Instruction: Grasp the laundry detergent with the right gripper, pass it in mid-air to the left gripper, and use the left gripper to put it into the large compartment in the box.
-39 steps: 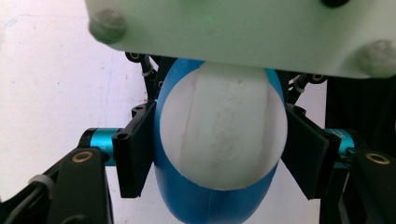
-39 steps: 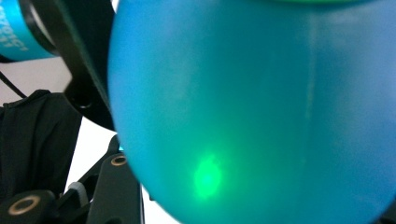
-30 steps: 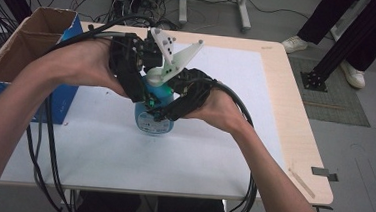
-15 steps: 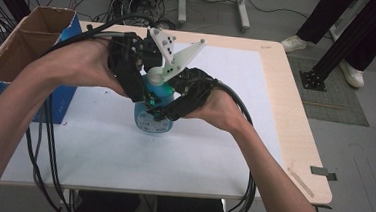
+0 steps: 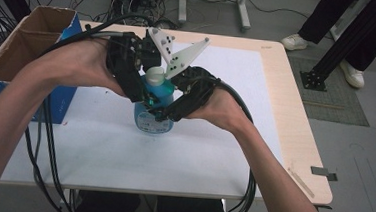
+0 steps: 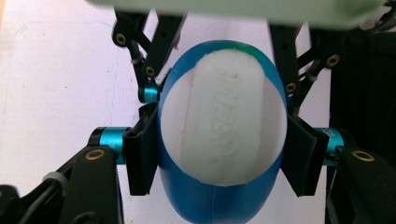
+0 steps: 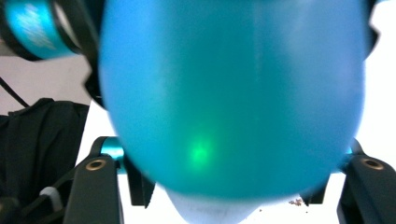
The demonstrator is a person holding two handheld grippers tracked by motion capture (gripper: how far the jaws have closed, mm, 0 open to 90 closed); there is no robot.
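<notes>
A blue bottle [image 5: 152, 119] with a white cap [image 5: 154, 75] stands upright on the white mat near the table's middle. My left gripper [image 5: 147, 87] comes in from the left and is shut on the bottle's top, just under the cap. In the left gripper view its pads [image 6: 140, 154] press both sides of the blue shoulder [image 6: 219, 198] around the cap [image 6: 224, 121]. My right gripper [image 5: 168, 107] comes from the right, shut on the bottle's body. In the right gripper view the blue body [image 7: 233, 93] sits between the right gripper's [image 7: 229, 186] jaws.
An open cardboard box [image 5: 25, 39] with a blue side stands at the table's left edge. The white mat [image 5: 213, 153] covers most of the wooden table [image 5: 295, 123]. Cables hang off the front left. A person's legs [image 5: 332, 21] and a black stand [image 5: 323, 78] are beyond the far right corner.
</notes>
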